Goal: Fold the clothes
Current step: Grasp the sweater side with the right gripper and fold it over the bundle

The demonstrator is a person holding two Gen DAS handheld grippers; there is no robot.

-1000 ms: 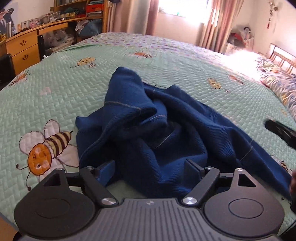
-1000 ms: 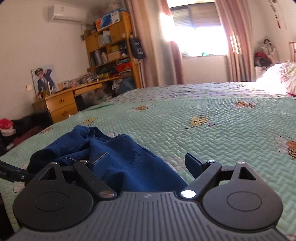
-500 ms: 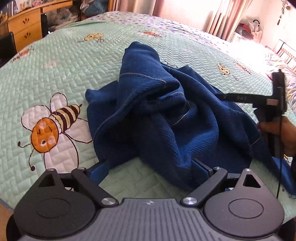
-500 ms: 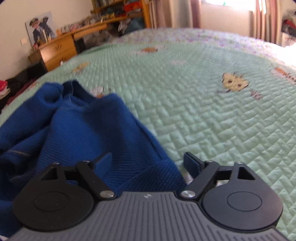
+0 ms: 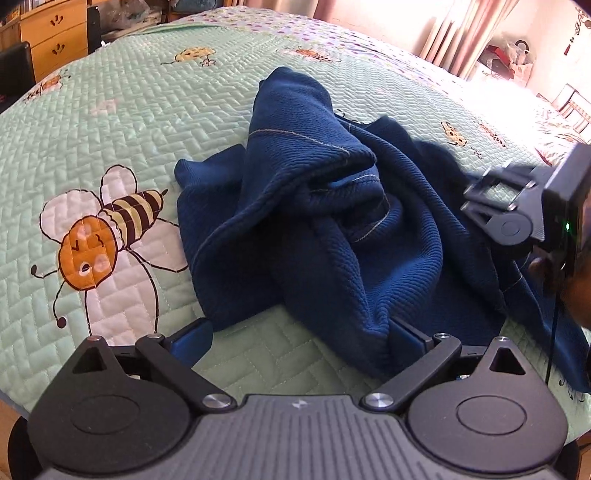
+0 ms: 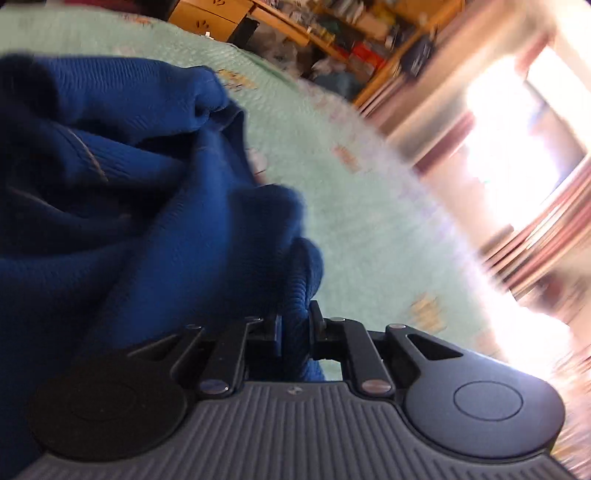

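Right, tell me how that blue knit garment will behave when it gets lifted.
Probably floppy: the blue knit garment lies in soft bunched folds on the bed. The ribbed cloth pinched in the right gripper likely won't slip. Loose ends should sag and trail.

Honestly nothing readable is showing up anywhere here. No words, brand names or numbers are standing out in either wrist view. The closest thing to a mark is a tiny pale emblem sitting at the lower middle of the frame on the ribbed grey gripper body (image 5: 297, 405), and it's showing again in the right wrist view, but it's way too small to make out as a logo or letters. The bedspread (image 5: 122, 122) is only showing cartoon bees, no lettering. The shelves (image 6: 354, 33) at the top of the right wrist view are blurring out completely, so any spines or box labels there aren't legible.
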